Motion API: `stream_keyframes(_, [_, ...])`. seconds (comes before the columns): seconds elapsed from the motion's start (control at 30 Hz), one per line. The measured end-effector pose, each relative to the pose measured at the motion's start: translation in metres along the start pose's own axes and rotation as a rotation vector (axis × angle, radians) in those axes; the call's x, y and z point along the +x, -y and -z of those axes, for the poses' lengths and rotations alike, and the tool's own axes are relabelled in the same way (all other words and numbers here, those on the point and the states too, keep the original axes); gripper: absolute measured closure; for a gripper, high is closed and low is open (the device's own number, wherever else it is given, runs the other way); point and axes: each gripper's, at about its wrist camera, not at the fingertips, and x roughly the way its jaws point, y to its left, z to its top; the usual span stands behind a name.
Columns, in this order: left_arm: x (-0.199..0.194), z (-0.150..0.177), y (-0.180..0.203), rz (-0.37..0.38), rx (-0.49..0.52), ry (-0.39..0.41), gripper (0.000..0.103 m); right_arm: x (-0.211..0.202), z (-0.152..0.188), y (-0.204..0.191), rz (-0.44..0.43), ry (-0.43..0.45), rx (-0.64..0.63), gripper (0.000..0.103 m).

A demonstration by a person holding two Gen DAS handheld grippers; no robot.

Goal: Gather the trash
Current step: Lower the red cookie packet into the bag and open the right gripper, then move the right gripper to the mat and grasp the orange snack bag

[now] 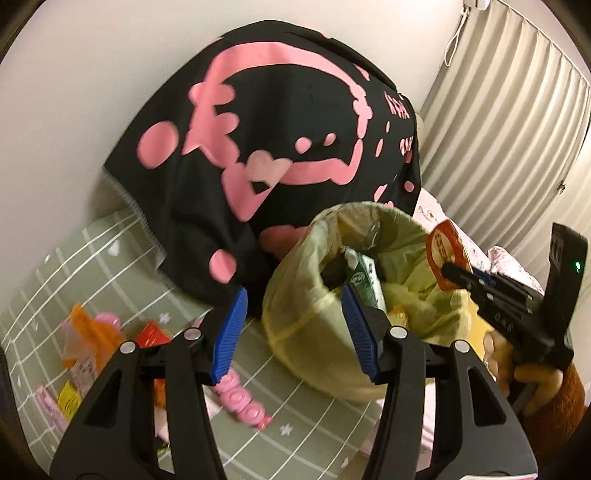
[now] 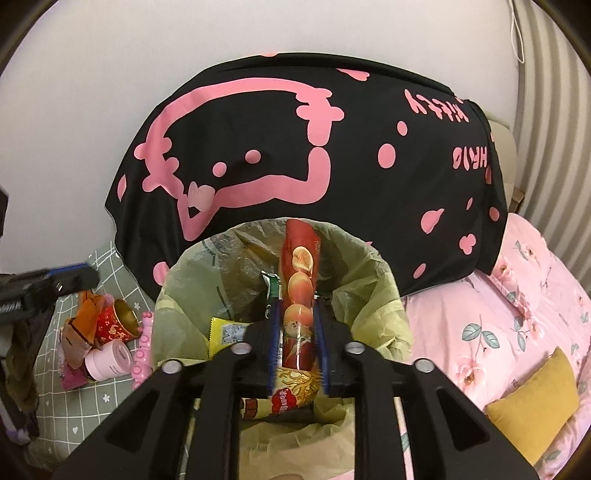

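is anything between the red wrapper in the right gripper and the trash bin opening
Nothing visible. The right gripper holds the red wrapper right over the open bin; below it lies only trash already in the bag. The left gripper is open, off to the side.

Wall (image 2: 92, 74): plain off-white, behind everything.
Black blanket (image 2: 295, 155): draped over a tall rounded shape at the head of the bed, printed with a big pink cartoon outline, pink dots and upside-down lettering.
Curtain (image 1: 517, 122): pale and pleated, hanging down the right side, a thin white cord (image 1: 456, 35) dangling near its top.
Green sheet (image 1: 85, 251): soft green with a white grid and small flowers and hearts, covering the left part of the bed.
Pink quilt (image 2: 517, 314): floral, with grey-green leaves, spread over the right part of the bed.
Mustard cushion (image 2: 535, 406): lying on the pink quilt, near the right edge.
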Motion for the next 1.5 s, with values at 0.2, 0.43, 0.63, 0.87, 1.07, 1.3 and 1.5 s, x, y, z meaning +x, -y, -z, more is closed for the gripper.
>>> stream_keyframes(0.2, [-0.010, 0.019, -0.010, -0.044, -0.029, -0.007, 0.052, 0.000, 0.004, 0.001, 0.001, -0.002, -0.005, 0.066])
stream_keyframes(0.43, [-0.023, 0.039, -0.007, -0.081, -0.044, -0.002, 0.050, -0.006, 0.014, 0.004, 0.010, 0.001, -0.014, 0.060])
stream_keyframes(0.63, [-0.039, 0.056, -0.007, -0.114, -0.067, 0.014, 0.050, -0.015, 0.021, 0.001, -0.018, 0.016, -0.035, 0.060])
stream_keyframes(0.87, [-0.067, 0.086, -0.031, -0.208, -0.136, 0.052, 0.050, -0.024, 0.026, -0.019, -0.084, 0.028, -0.062, 0.060])
stream_keyframes(1.07, [-0.097, 0.117, -0.077, -0.317, -0.244, 0.073, 0.050, -0.026, 0.030, -0.052, -0.122, 0.048, -0.104, 0.060])
stream_keyframes(1.3, [-0.134, 0.147, -0.136, -0.449, -0.377, 0.093, 0.050, -0.010, 0.038, -0.112, -0.244, 0.019, -0.168, 0.049])
stream_keyframes(1.5, [-0.150, 0.164, -0.176, -0.480, -0.452, 0.093, 0.050, 0.018, 0.052, -0.178, -0.347, -0.097, -0.249, 0.051])
